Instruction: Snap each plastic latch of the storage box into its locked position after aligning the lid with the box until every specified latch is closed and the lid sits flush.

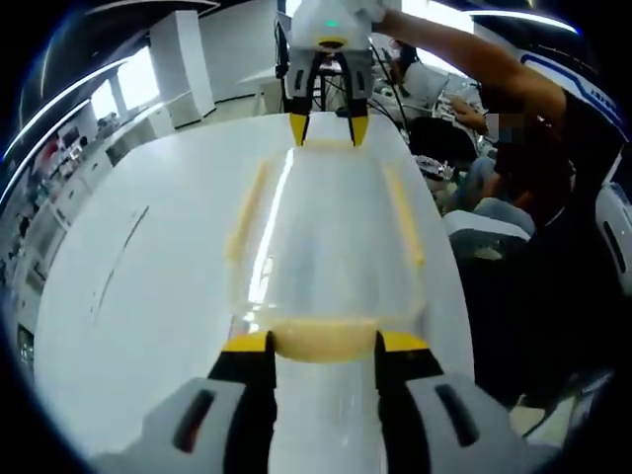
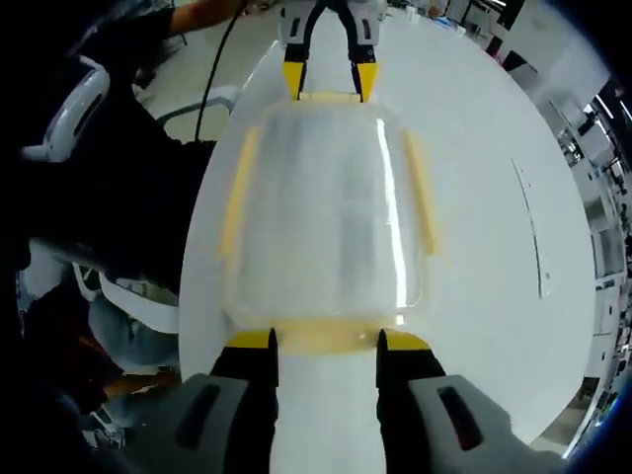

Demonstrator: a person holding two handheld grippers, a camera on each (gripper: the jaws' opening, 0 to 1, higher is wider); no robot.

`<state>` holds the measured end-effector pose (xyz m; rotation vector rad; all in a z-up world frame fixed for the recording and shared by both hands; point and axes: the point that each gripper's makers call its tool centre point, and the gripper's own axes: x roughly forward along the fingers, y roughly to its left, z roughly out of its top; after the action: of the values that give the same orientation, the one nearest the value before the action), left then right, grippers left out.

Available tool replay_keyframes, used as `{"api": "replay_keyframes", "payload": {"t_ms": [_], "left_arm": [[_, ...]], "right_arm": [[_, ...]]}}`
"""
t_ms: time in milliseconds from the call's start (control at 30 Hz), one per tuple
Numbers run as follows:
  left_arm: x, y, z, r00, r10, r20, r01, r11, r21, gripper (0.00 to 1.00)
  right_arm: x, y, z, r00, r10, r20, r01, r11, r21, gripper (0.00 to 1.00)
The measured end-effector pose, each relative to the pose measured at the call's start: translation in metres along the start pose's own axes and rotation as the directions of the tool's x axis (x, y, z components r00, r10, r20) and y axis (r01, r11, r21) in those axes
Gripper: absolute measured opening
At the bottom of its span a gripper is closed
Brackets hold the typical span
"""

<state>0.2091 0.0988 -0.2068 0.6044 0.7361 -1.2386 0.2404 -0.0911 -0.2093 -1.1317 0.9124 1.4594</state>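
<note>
Both grippers at the end latches of the box, one at each end.

The clear box [image 2: 321, 222] lies mid-frame on the white table [image 1: 138, 276], lid [image 1: 326, 232] on, yellow latches along its sides. The left gripper [image 1: 324, 344] and right gripper [image 2: 326, 341] each stand with jaws open about an end latch's width, tips at the near end latch [image 1: 321, 341] — whether they grip it I cannot tell. Judged best: press both ends together and squarely, so the lid stays level — then do the side latches [image 2: 237, 197].
</note>
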Motion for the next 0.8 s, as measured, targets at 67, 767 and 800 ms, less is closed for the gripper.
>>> {"api": "replay_keyframes", "payload": {"t_ms": [67,767,800], "left_arm": [[-0.003,0.001,-0.004,1.0,-0.001,-0.001,0.001,1.0,-0.011,0.37],[-0.02,0.016,-0.031,0.999,0.028,-0.029,-0.028,0.999,-0.032,0.37],[-0.02,0.017,-0.032,0.999,0.028,-0.029,-0.029,0.999,-0.032,0.37]], "right_arm": [[0.003,-0.002,0.004,1.0,0.001,-0.004,-0.001,1.0,-0.006,0.36],[0.021,-0.018,0.031,1.0,-0.014,-0.013,0.013,0.999,-0.045,0.36],[0.022,-0.018,0.032,1.0,-0.013,-0.012,0.013,0.999,-0.044,0.36]]}}
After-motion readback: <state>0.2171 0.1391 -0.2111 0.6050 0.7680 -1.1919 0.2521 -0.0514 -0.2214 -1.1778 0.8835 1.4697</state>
